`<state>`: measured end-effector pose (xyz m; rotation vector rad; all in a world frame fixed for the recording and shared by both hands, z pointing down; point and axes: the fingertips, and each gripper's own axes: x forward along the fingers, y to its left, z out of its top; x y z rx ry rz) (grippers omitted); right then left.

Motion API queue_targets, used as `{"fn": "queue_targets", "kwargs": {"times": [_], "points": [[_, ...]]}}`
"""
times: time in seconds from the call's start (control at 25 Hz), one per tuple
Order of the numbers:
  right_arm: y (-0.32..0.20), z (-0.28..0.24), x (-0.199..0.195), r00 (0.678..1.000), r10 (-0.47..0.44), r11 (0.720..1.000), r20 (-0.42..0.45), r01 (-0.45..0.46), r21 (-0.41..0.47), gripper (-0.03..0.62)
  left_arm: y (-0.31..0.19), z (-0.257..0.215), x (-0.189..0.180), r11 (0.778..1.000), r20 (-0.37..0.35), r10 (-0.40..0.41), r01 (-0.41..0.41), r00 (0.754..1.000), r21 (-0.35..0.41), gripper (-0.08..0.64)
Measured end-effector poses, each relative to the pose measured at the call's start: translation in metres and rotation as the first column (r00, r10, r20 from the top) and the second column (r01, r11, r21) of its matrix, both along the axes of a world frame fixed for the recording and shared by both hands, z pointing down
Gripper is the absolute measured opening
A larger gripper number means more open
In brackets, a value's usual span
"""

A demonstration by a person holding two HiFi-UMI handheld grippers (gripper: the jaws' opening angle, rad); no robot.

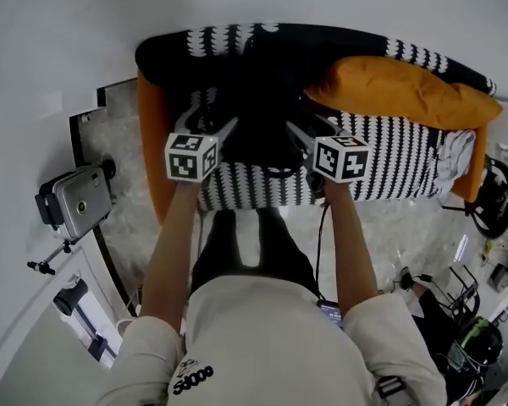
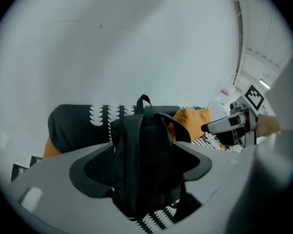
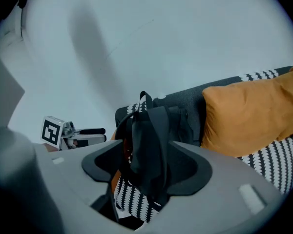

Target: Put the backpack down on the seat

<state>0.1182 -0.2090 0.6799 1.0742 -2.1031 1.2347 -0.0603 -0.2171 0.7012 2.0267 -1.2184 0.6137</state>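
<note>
Backpack, the black fabric one (image 2: 141,150), sits upright on the black-and-white patterned sofa seat (image 1: 389,163), propped against the backrest so it won't flop. Left gripper (image 1: 212,121) and right gripper (image 1: 315,129), all 2 spread wide, gripping nothing.

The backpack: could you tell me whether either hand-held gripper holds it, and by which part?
Nothing is held: the left hand-held gripper and right hand-held gripper stand open; the backpack rests on the seat.

Right of the backpack (image 1: 258,121) you have bare seat (image 1: 398,169) to pass over; the orange cushion (image 1: 406,91) blocks the far right, the wall (image 1: 68,24) shuts the far side, a camera (image 1: 78,197) stands left.
</note>
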Motion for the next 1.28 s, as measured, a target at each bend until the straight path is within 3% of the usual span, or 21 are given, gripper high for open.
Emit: {"fn": "queue_targets", "kwargs": {"times": [0.44, 0.76, 1.04, 1.28], "points": [[0.034, -0.105, 0.007, 0.998, 0.064, 0.987, -0.002, -0.064, 0.144, 0.24, 0.026, -0.1, -0.032, 0.991, -0.016, -0.011, 0.013, 1.0, 0.131, 0.272], [0.054, -0.181, 0.018, 0.991, 0.084, 0.956, -0.106, -0.05, 0.29, 0.216, 0.047, -0.17, -0.043, 0.973, 0.016, 0.038, -0.04, 0.999, 0.227, 0.217], [0.062, -0.244, 0.015, 0.984, 0.108, 0.918, -0.144, -0.043, 0.394, 0.138, 0.056, -0.232, -0.046, 0.943, 0.007, 0.046, -0.045, 0.999, 0.33, 0.175], [0.06, -0.299, 0.002, 0.983, 0.136, 0.859, -0.127, -0.054, 0.509, 0.078, 0.053, -0.29, -0.05, 0.892, 0.037, 0.079, -0.087, 0.996, 0.443, 0.076]]}}
